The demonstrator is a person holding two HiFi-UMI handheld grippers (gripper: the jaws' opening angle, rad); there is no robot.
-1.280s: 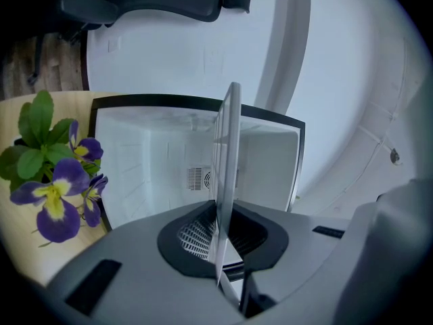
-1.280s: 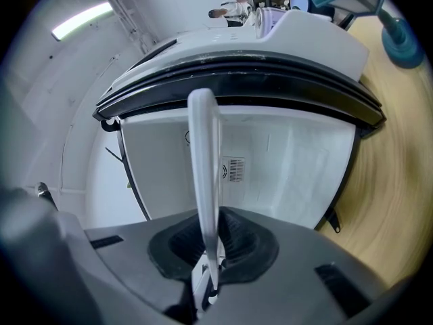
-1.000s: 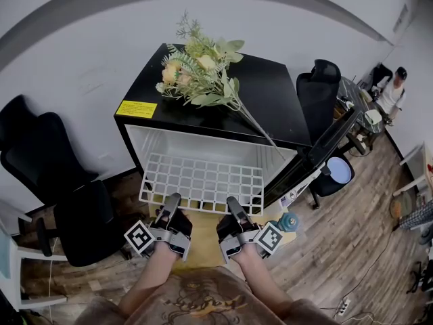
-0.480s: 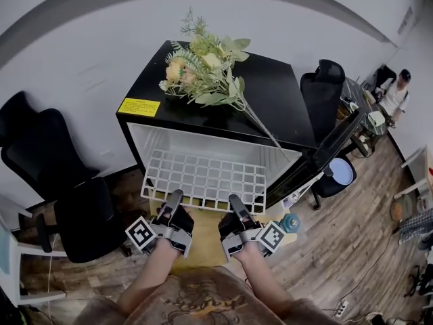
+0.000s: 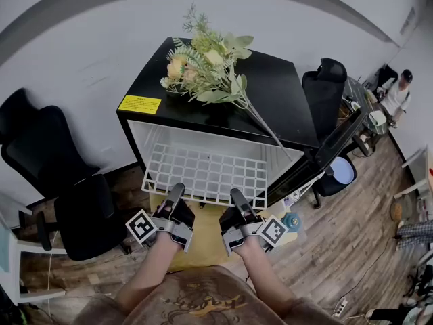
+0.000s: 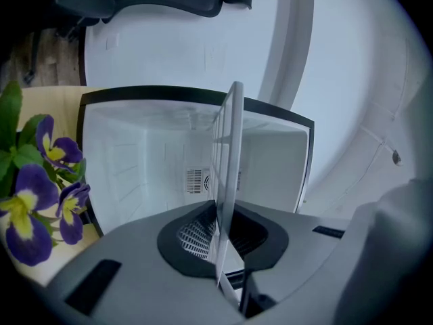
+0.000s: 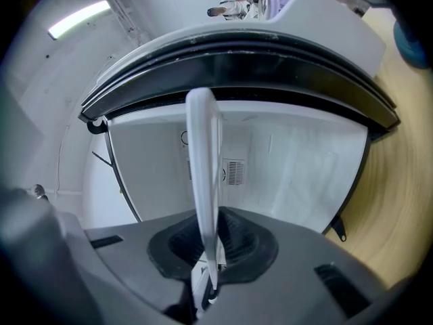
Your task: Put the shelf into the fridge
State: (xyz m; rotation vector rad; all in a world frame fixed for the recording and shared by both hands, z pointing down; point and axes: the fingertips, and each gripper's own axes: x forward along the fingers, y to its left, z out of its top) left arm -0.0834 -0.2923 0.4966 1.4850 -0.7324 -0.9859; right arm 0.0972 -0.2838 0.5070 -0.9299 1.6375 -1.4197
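Nearest, the person's forearms reach forward over a wooden floor (image 5: 352, 249), one claw in each hand. The left claw (image 5: 177, 189) is clamped on the near edge of the white wire shelf (image 5: 206, 175), left of its middle. Its own view shows the shelf edge-on, pinched between the two dark pads. The right claw (image 5: 237, 195) grips the same near edge a little to the right, and its view likewise shows the thin white rim held tight between the pads. A blue bottle (image 5: 291, 221) stands on the floor just right of the right claw. The shelf lies roughly level, its far part inside the open white cavity of the fridge (image 5: 270, 100) and its near edge sticking out in front. The fridge door (image 5: 325, 156) hangs open to the right. On the black top of the fridge lies a bunch of flowers (image 5: 206, 70), stems pointing right and near, and a yellow label (image 5: 139, 104) sits at the top's near left corner. A black office chair (image 5: 61, 175) stands left of the fridge, another is at the far right, and a person (image 5: 394, 90) sits beyond it.
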